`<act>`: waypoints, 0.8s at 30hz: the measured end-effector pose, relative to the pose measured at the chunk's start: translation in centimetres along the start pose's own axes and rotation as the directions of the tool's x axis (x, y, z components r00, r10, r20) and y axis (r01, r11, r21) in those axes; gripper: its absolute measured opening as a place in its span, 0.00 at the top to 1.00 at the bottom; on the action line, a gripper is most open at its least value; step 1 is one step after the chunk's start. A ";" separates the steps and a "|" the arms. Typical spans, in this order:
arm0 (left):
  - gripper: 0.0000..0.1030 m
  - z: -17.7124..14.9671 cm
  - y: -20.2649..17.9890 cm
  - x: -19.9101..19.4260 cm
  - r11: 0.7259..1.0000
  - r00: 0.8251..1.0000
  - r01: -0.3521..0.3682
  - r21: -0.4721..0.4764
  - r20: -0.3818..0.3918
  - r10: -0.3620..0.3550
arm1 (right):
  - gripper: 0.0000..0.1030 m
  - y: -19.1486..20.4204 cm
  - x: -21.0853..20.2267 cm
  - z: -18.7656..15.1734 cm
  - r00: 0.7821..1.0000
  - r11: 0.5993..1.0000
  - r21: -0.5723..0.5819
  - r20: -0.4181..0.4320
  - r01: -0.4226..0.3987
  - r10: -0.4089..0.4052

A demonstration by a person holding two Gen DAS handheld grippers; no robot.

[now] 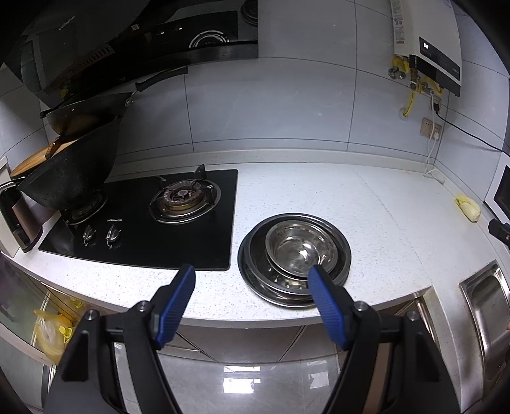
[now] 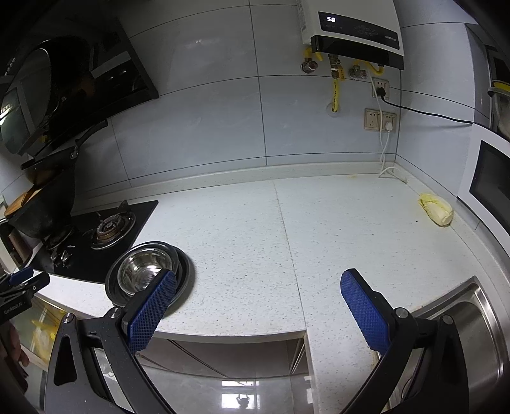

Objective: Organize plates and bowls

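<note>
A stack of steel plates (image 1: 255, 274) with a steel bowl (image 1: 296, 251) on top sits on the white counter, right of the stove. It also shows in the right wrist view, plates (image 2: 111, 286) and bowl (image 2: 143, 270), at lower left. My left gripper (image 1: 251, 274) is open and empty, held in front of the counter edge, its right finger overlapping the stack's near rim in view. My right gripper (image 2: 258, 278) is open and empty, to the right of the stack, above the counter's front edge. The left gripper (image 2: 22, 280) shows at the far left of the right wrist view.
A black gas stove (image 1: 143, 219) with a wok (image 1: 70, 172) lies left. A steel sink (image 2: 471, 321) is at the right. A piece of cabbage (image 2: 436, 210) lies near a white appliance (image 2: 491, 178). A water heater (image 2: 353, 28) and cables hang on the tiled wall.
</note>
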State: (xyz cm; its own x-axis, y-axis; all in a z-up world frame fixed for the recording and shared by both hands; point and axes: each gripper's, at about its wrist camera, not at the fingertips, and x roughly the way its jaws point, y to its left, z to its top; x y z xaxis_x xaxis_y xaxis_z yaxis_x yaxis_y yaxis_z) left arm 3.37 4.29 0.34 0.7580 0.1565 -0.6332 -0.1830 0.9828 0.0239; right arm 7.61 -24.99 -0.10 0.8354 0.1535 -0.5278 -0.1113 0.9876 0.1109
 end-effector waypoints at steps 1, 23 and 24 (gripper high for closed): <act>0.30 0.0 0.0 0.0 1.000 1.000 -0.002 -0.001 0.001 0.002 | 0.01 0.1 0.0 0.0 1.000 1.000 0.000 -0.001 -0.001 0.001; 0.30 -0.4 0.3 -0.6 1.000 1.000 0.011 -0.026 -0.018 -0.012 | 0.01 0.3 -0.5 -0.6 1.000 1.000 -0.007 -0.006 -0.001 0.001; 0.30 -0.4 0.4 -0.6 0.999 1.000 0.016 -0.031 -0.019 -0.017 | 0.01 0.3 -0.5 -0.6 1.000 1.000 -0.008 -0.007 -0.001 0.001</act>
State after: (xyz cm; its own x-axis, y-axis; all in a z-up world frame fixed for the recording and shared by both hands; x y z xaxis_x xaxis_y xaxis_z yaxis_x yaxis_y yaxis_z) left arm 2.60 4.53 0.40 0.7491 0.1383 -0.6479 -0.1902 0.9817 -0.0103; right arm 6.78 -24.73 -0.32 0.8314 0.1548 -0.5338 -0.1167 0.9876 0.1047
